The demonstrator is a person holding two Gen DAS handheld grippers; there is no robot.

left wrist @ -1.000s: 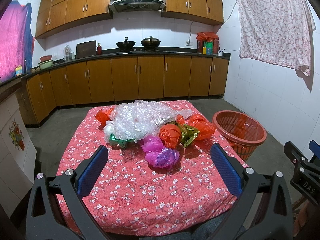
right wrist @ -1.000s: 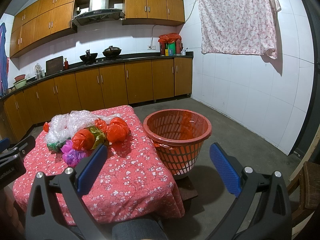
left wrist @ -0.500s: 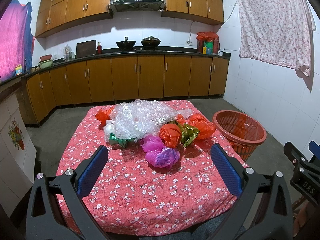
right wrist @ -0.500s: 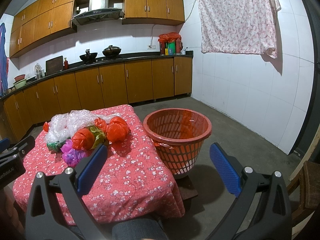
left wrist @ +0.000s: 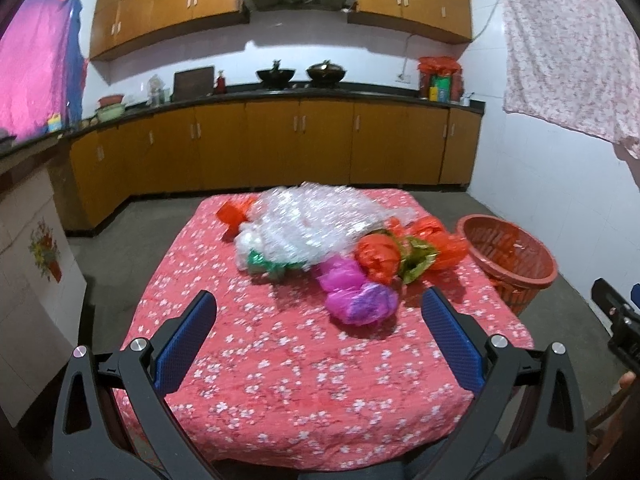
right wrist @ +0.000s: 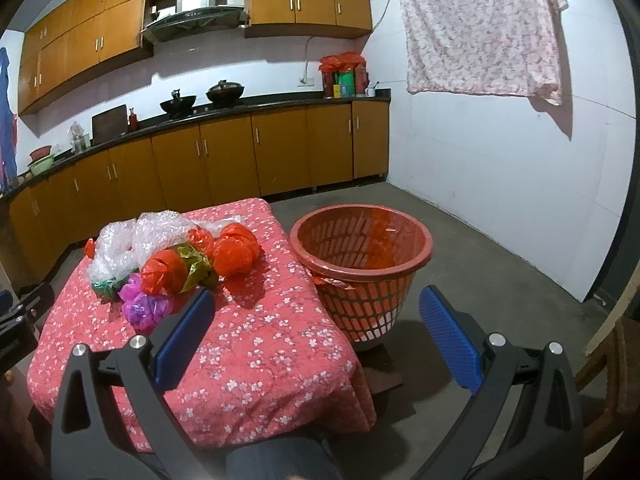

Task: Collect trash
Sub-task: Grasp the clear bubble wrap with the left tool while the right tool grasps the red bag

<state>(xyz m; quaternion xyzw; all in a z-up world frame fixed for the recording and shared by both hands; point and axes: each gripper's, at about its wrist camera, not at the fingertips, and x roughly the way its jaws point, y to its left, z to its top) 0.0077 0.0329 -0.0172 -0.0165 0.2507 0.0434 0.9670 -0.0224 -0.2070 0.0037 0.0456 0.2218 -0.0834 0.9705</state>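
Note:
A pile of crumpled plastic trash lies on the table's red floral cloth (left wrist: 288, 364): clear bubble wrap (left wrist: 312, 224), orange bags (left wrist: 378, 258), a purple-pink bag (left wrist: 356, 294) and a green-gold wrapper (left wrist: 416, 260). The pile also shows in the right wrist view (right wrist: 168, 264). An orange slatted basket (right wrist: 360, 264) stands on the floor by the table's right side, also in the left wrist view (left wrist: 508, 256). My left gripper (left wrist: 320, 312) is open and empty above the table's near half. My right gripper (right wrist: 316, 312) is open and empty, near the table's right edge.
Wooden kitchen cabinets and a dark counter (left wrist: 280, 96) with woks run along the back wall. A floral cloth (right wrist: 480, 28) hangs on the right white wall. A wooden chair (right wrist: 612, 364) is at the far right. The floor is bare concrete.
The left wrist view has tilted and shifted a little, with slight blur. The trash and basket have not moved. Both grippers stay open.

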